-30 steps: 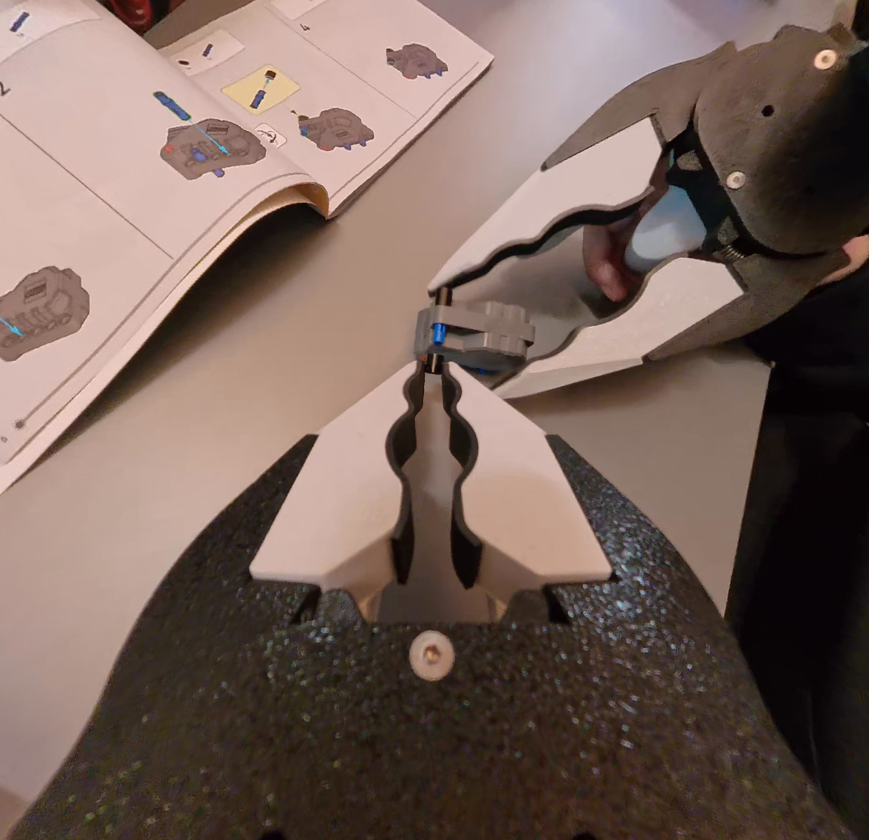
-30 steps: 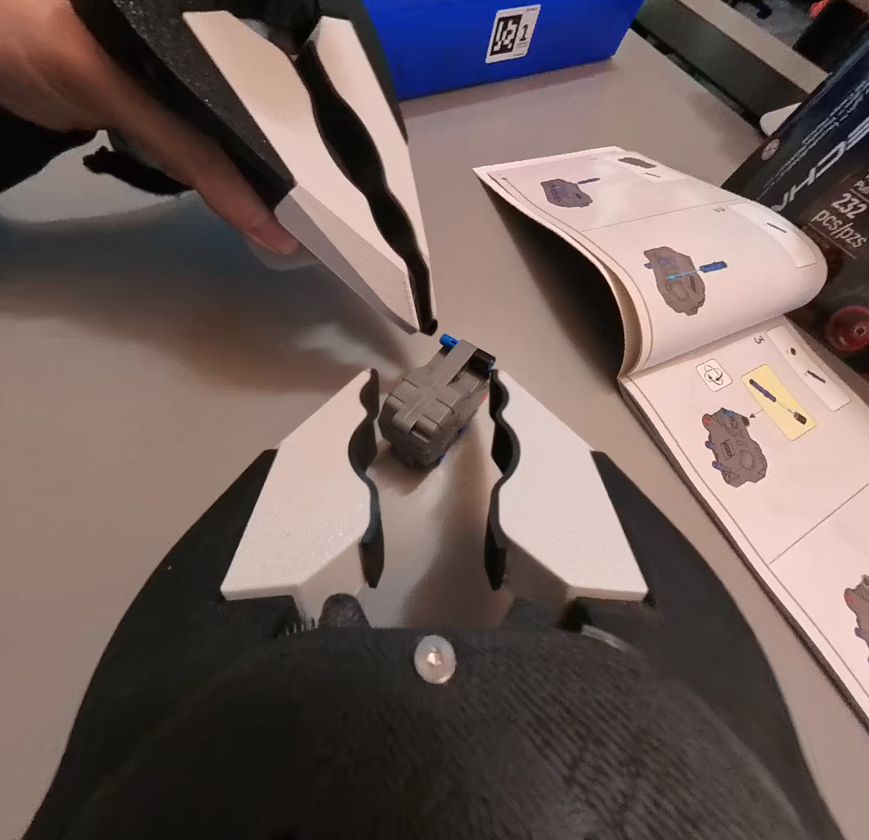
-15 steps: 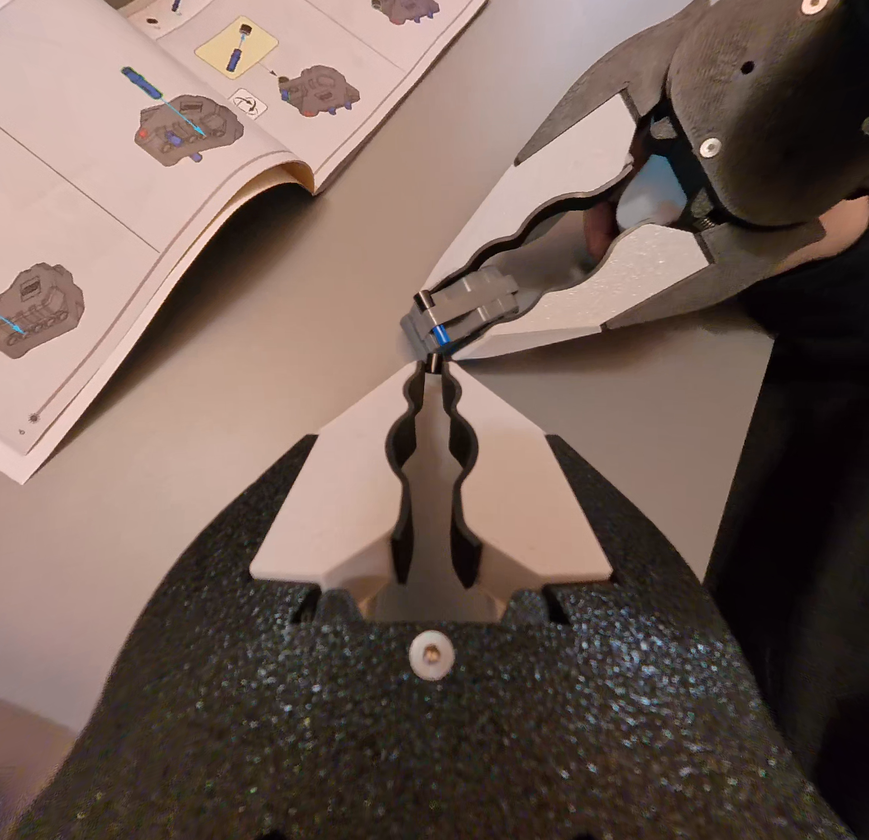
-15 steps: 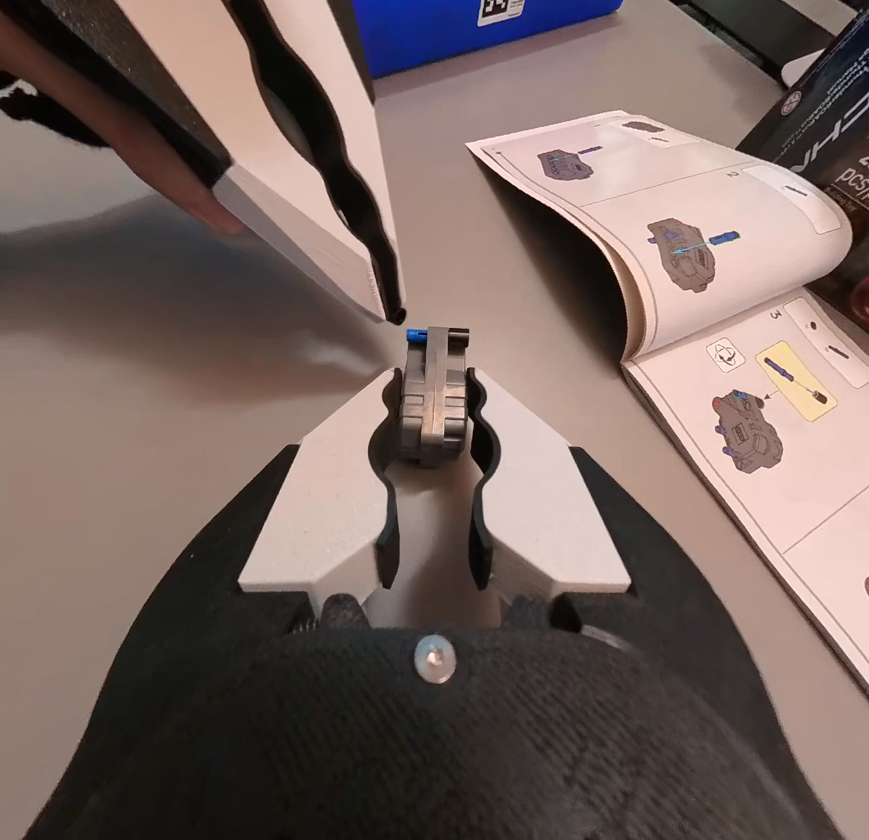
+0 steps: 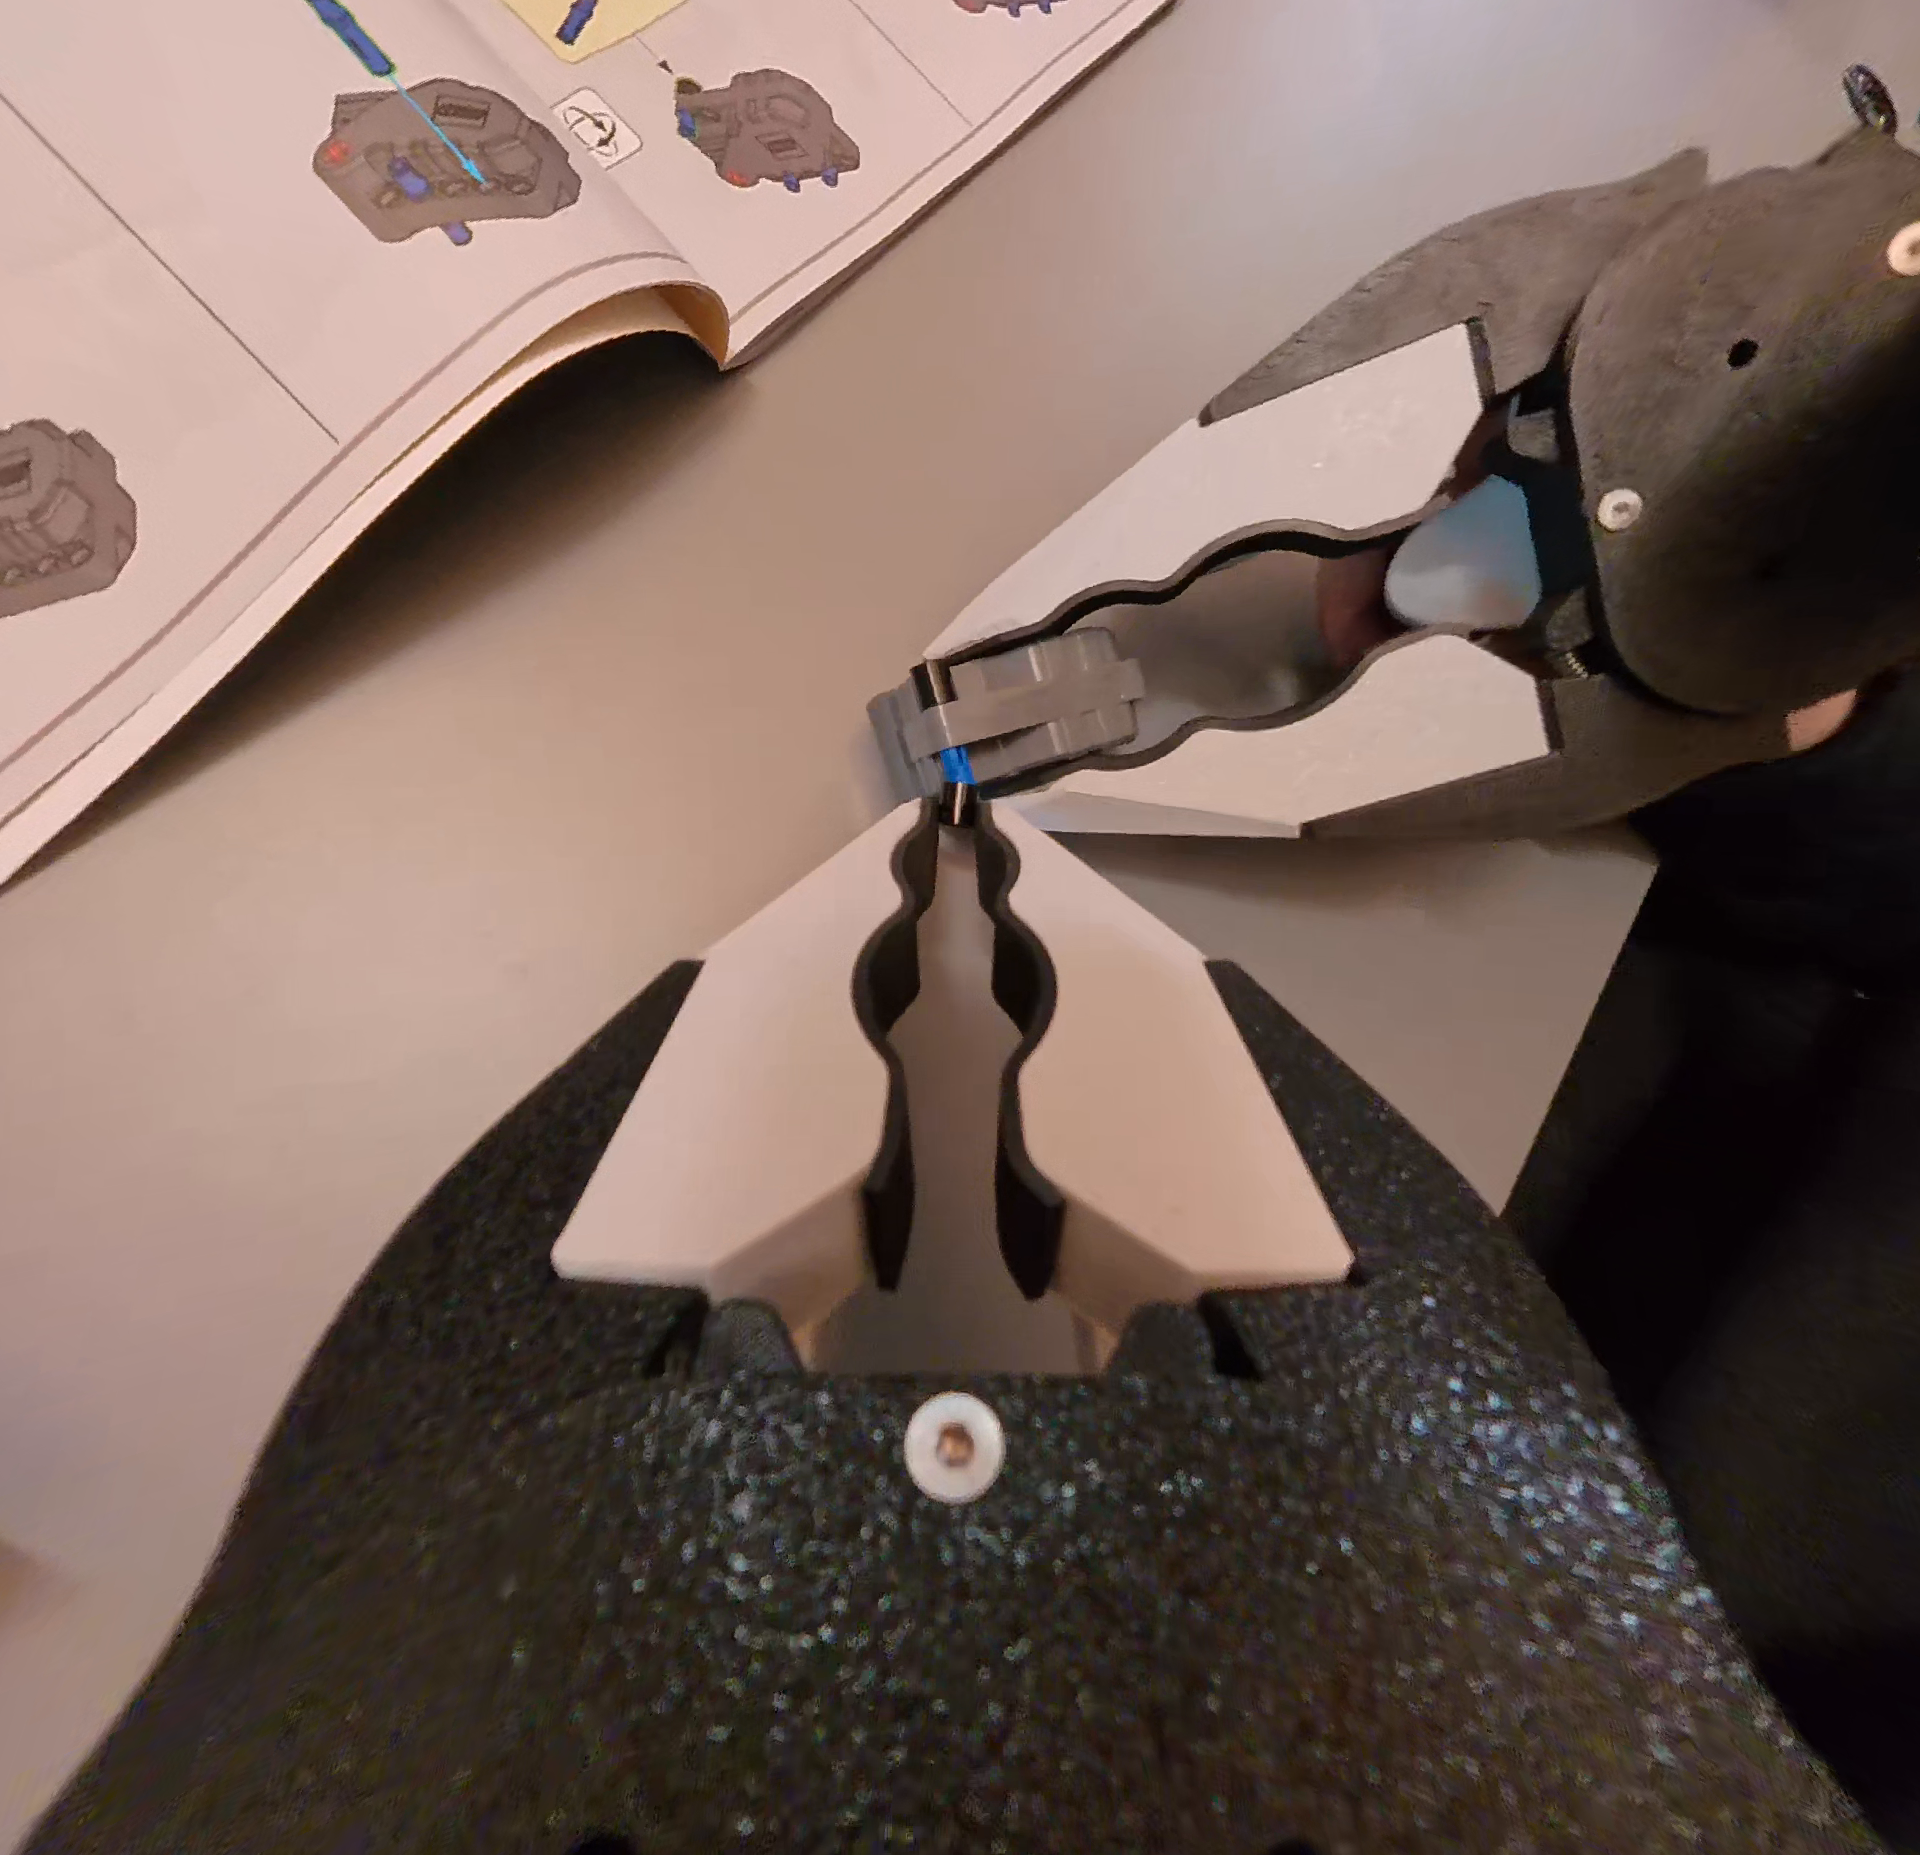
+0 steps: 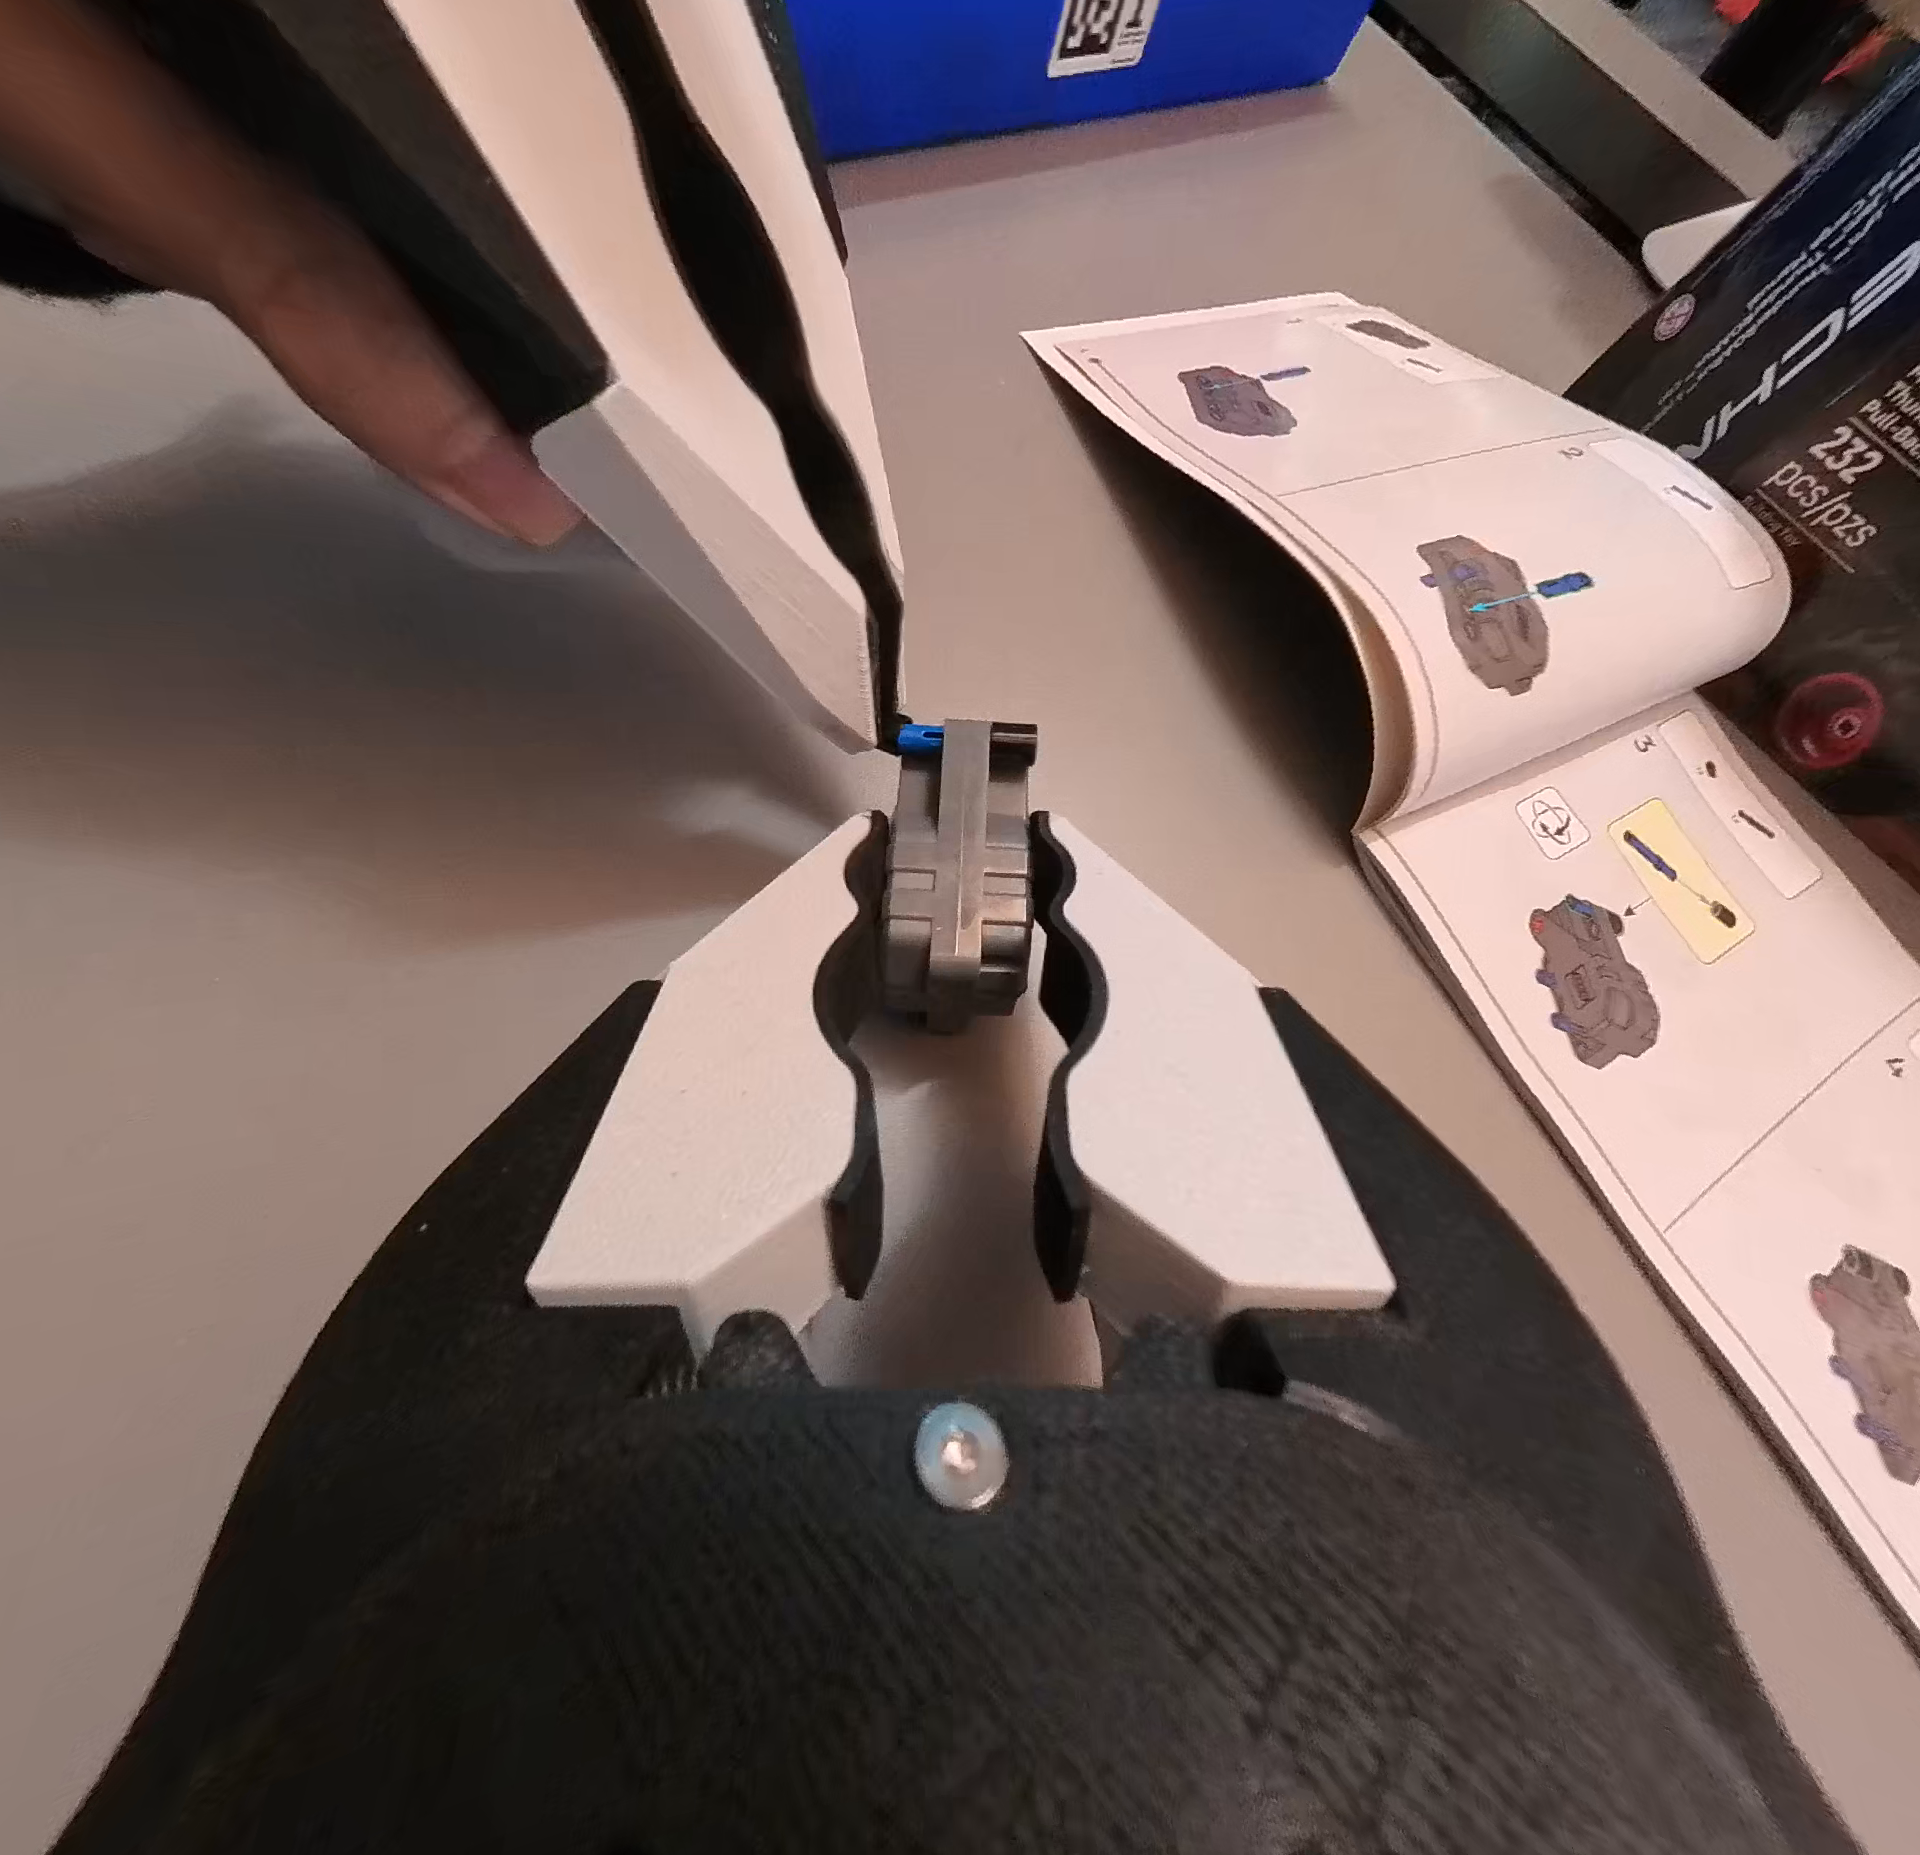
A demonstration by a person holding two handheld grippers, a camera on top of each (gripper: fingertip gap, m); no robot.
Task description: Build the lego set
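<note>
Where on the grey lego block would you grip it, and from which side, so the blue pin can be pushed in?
Grip the grey lego block across its two broad flat faces, as the right gripper does, coming from the end opposite the blue pin. That leaves the pin end exposed for the left gripper.

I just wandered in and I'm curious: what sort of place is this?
Most likely a hobby or workshop table used for toy-brick building. An open instruction booklet lies on the grey tabletop, with the set's dark box and a blue bin behind.

Warm, dim indoor light. Soft shadows fall on the grey table [image 6: 260,870] (left side). Wide-angle bending and slight blur toward edges.
</note>
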